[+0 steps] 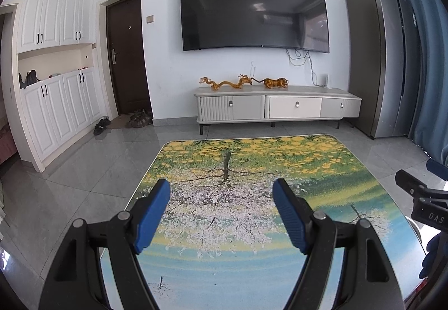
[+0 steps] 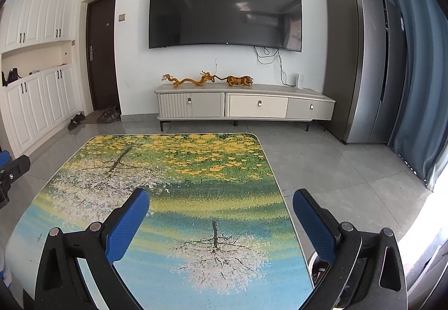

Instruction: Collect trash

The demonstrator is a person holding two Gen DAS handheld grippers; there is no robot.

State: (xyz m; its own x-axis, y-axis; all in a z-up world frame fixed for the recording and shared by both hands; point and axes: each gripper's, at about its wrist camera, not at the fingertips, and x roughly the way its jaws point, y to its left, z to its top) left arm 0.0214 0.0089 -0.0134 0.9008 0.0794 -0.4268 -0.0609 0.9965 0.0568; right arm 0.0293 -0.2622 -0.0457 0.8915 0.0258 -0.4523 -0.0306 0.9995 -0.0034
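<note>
My left gripper (image 1: 222, 188) is open and empty, its blue pads spread wide above a low table (image 1: 364, 170) with a painted tree scene. My right gripper (image 2: 221, 199) is open and empty too, held over the table's (image 2: 252, 142) right side. The right gripper's black body (image 1: 422, 198) shows at the right edge of the left wrist view; the left gripper's body (image 2: 14, 172) shows at the left edge of the right wrist view. I see no trash on the table top. A round metal container (image 2: 315, 263), partly hidden by my right finger, sits just past the table's right edge.
A TV cabinet (image 2: 243, 105) with dragon and tiger figurines (image 2: 212, 79) stands against the far wall under a large TV (image 2: 224, 7). A fridge (image 2: 364, 63) and blue curtain (image 2: 420, 72) are right. White cupboards (image 1: 53, 72), a dark door and shoes (image 1: 140, 118) are left. Grey tile floor surrounds the table.
</note>
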